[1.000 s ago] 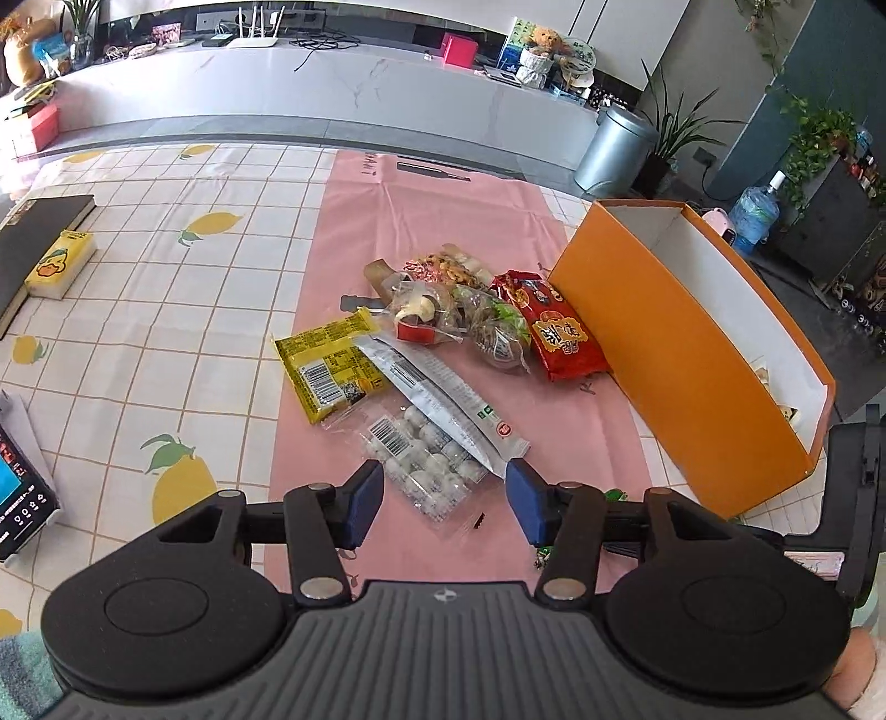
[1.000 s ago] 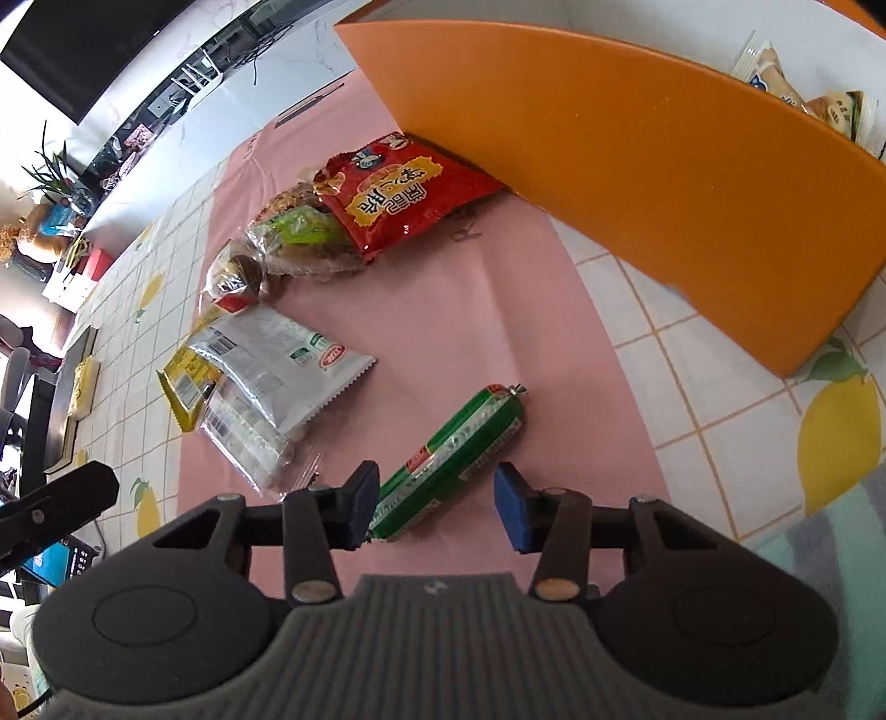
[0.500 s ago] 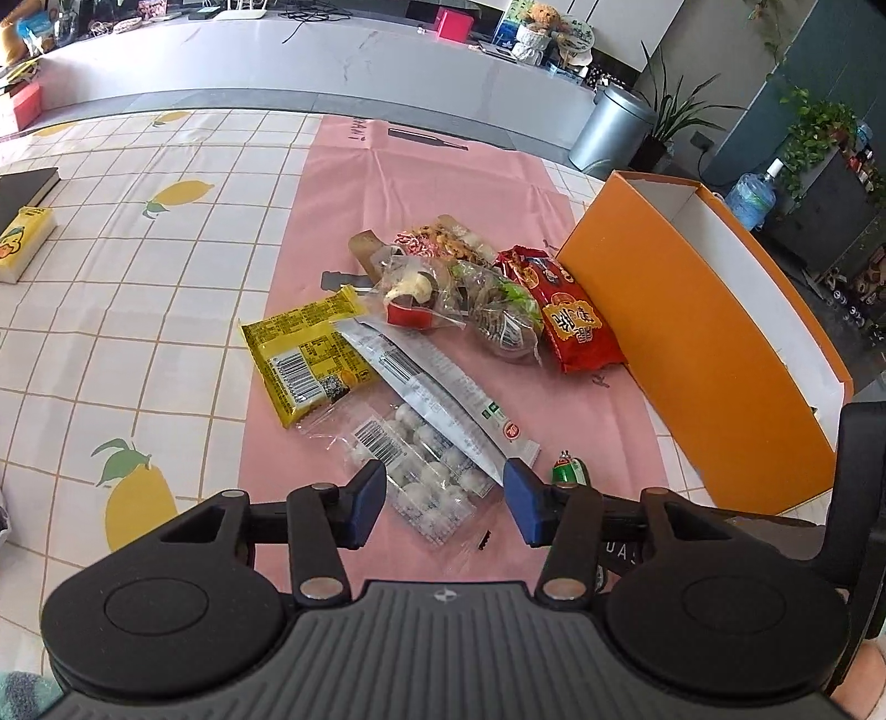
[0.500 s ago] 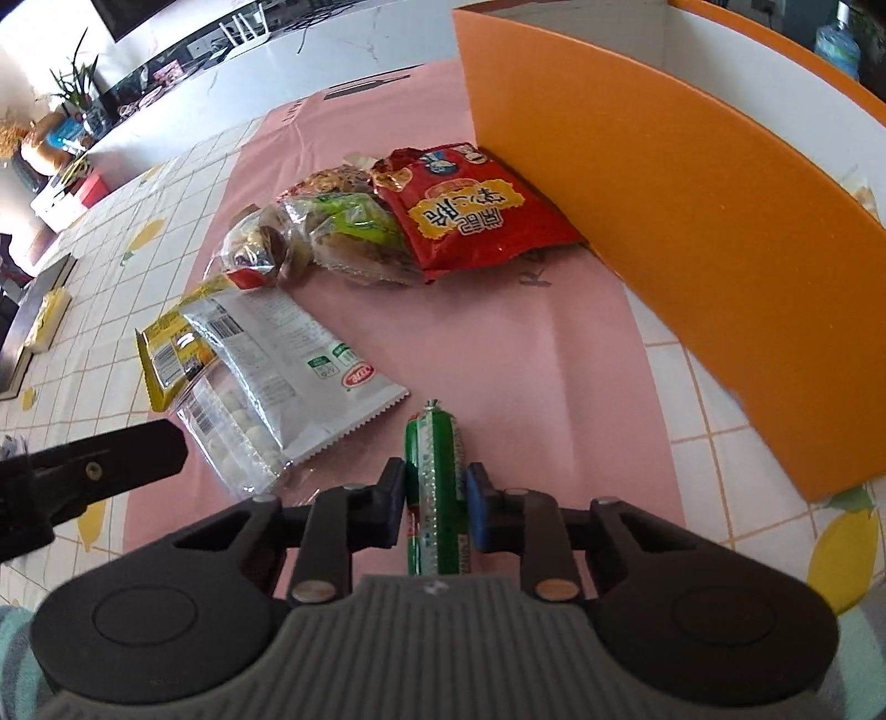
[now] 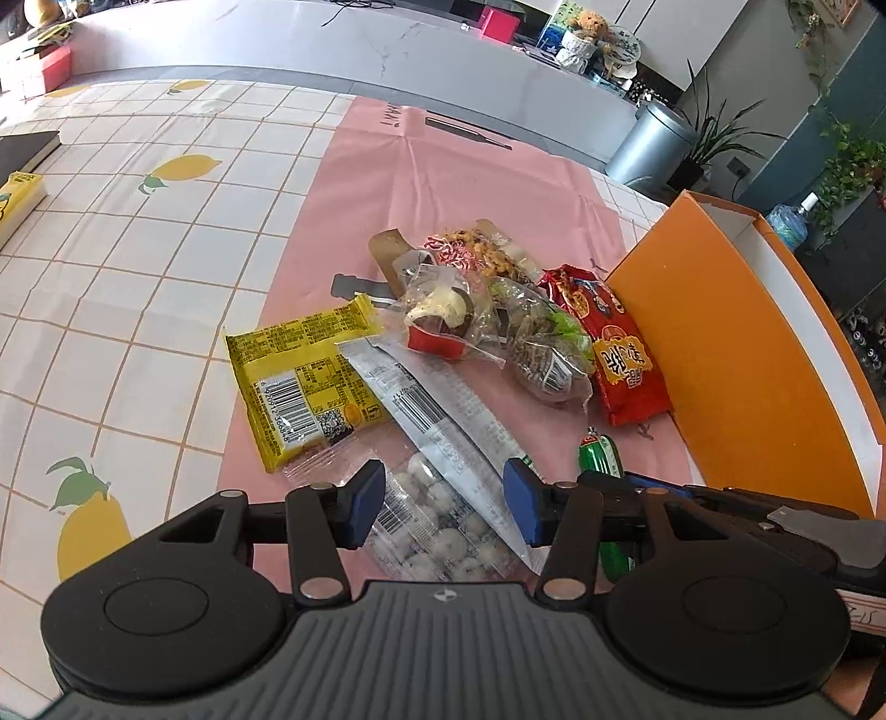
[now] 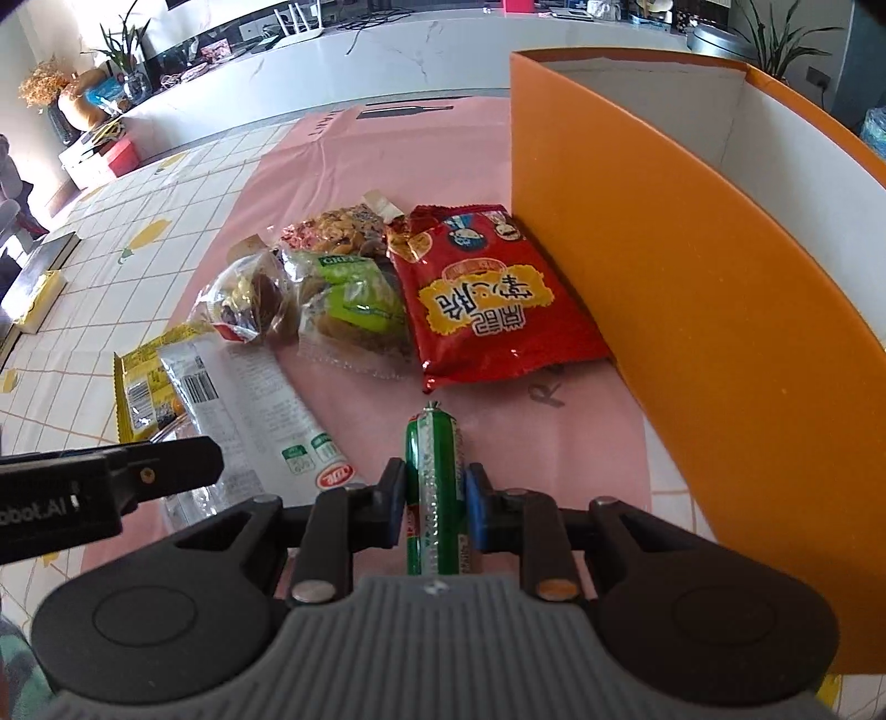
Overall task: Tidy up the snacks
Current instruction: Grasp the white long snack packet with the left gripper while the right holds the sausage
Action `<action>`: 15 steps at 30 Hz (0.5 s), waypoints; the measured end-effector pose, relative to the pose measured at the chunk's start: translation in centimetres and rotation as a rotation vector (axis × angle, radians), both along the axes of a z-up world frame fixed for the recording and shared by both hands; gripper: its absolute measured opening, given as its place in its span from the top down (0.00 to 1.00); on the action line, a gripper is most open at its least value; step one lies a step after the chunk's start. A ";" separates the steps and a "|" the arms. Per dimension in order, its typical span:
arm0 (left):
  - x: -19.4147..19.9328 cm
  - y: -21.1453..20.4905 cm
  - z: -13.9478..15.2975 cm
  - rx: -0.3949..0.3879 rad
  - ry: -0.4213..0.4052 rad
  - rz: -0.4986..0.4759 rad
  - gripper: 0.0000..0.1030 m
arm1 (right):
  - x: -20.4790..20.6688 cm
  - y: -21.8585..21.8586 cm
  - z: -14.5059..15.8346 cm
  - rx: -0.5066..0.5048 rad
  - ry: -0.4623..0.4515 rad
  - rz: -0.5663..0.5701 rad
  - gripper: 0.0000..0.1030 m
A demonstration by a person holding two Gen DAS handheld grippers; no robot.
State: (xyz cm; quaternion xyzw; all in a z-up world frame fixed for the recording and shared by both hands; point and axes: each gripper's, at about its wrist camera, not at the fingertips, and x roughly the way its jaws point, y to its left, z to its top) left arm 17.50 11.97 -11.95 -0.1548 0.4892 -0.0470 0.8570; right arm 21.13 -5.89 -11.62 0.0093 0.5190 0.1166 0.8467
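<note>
My right gripper [image 6: 433,507] is shut on a green sausage stick [image 6: 433,482] and holds it just above the pink mat; the stick also shows in the left wrist view [image 5: 599,455]. My left gripper [image 5: 443,507] is open and empty over a clear bag of white balls [image 5: 437,531]. A white-grey packet [image 5: 437,426], a yellow packet [image 5: 307,382], clear bags [image 5: 498,327] and a red packet [image 6: 487,310] lie in a pile. The orange box [image 6: 692,299] stands right of them, open on top.
The pink mat [image 5: 443,166] lies on a lemon-print tablecloth [image 5: 111,277]. A yellow block [image 5: 16,199] and a dark book lie at the far left. A grey counter [image 5: 332,50] runs along the back.
My right gripper has closed on the green sausage stick, turned it to point forward and lifted it. My left gripper has moved forward over the bag of white balls, still open.
</note>
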 end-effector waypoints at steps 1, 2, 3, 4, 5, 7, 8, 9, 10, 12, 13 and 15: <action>0.2 -0.1 -0.1 0.002 -0.007 -0.001 0.44 | 0.1 0.1 0.0 0.014 -0.001 0.017 0.81; 0.3 -0.2 0.0 0.006 -0.014 -0.004 0.44 | 0.1 0.3 -0.1 0.028 0.000 0.031 0.81; 0.4 -0.3 0.0 0.012 -0.019 -0.009 0.44 | 0.2 0.3 -0.1 0.041 0.001 0.043 0.81; 0.5 -0.4 -0.1 0.019 -0.022 -0.011 0.44 | 0.2 0.3 -0.2 0.048 0.001 0.055 0.81; 0.6 -0.5 -0.1 0.025 -0.026 -0.014 0.44 | 0.3 0.2 -0.2 0.052 0.002 0.065 0.81; 0.7 -0.7 -0.1 0.034 -0.032 -0.021 0.44 | 0.5 0.0 -0.2 0.066 0.012 0.080 0.81; 0.8 -0.9 0.0 0.038 -0.035 -0.025 0.45 | 0.6 -0.1 -0.2 0.073 0.018 0.085 0.80; 0.8 -1.0 0.0 0.040 -0.037 -0.030 0.47 | 0.6 -0.3 -0.3 0.079 0.026 0.090 0.80; 0.8 -1.1 0.0 0.044 -0.041 -0.033 0.49 | 0.7 -0.4 -0.2 0.083 0.030 0.093 0.80; 0.8 -1.3 0.0 0.056 -0.046 -0.036 0.53 | 0.6 -0.6 -0.3 0.089 0.028 0.101 0.79; 0.8 -1.5 0.0 0.063 -0.050 -0.038 0.56 | 0.5 -0.7 -0.3 0.092 0.022 0.105 0.79; 0.8 -1.6 0.0 0.075 -0.058 -0.041 0.59 | 0.4 -0.9 -0.4 0.102 0.011 0.110 0.80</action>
